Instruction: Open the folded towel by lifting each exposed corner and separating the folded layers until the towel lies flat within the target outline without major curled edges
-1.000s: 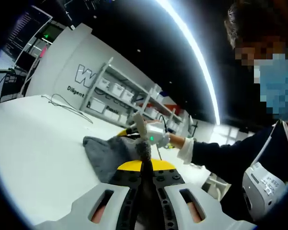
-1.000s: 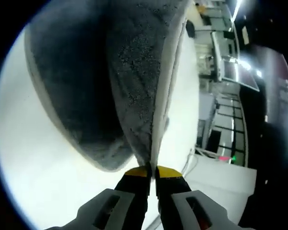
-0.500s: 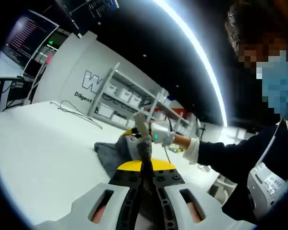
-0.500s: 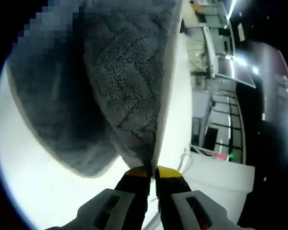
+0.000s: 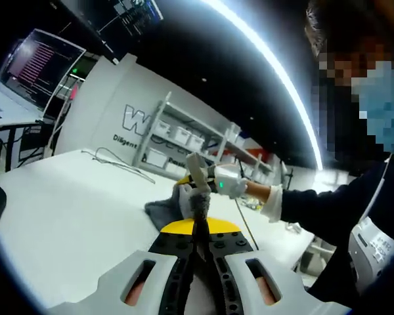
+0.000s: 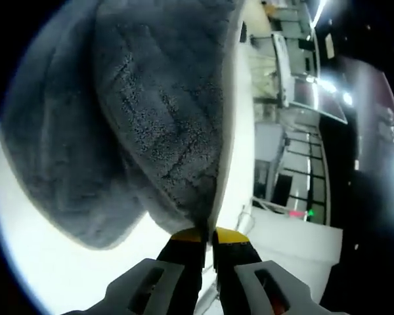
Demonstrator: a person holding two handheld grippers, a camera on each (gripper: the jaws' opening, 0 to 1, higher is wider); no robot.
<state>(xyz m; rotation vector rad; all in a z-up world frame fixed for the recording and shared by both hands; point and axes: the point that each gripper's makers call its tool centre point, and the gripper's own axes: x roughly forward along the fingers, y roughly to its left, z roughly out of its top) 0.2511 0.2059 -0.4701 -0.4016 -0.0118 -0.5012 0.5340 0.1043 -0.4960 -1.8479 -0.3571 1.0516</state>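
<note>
Change over the last second: in the left gripper view the towel (image 5: 167, 209) shows as a smaller grey heap, farther off on the white desk (image 5: 72, 203), with more bare desk on its near side than before. In the right gripper view the towel (image 6: 118, 131) now hangs broader, its grey layers fanning out above the desk (image 6: 46, 275) where a second ago one fold stood closer to edge-on. The whole picture has also shifted in both views, so part of this is the hands moving. My reading: the cloth is being lifted and drawn apart between the two grippers, layers starting to separate; it is not flat yet, and I see no target outline.

Left gripper (image 5: 196, 226): jaws pressed together on a thin strip of towel edge that runs up from the yellow tips. It looks low across the desk toward the far shelves (image 5: 177, 138).

Right gripper (image 6: 208, 235): jaws nearly closed, pinching a towel edge at the yellow tips, cloth draping away to the upper left. In the left gripper view it appears beyond the towel (image 5: 198, 187), carried by a hand (image 5: 253, 192) on a dark sleeve (image 5: 315, 203) reaching in from the right.
</note>
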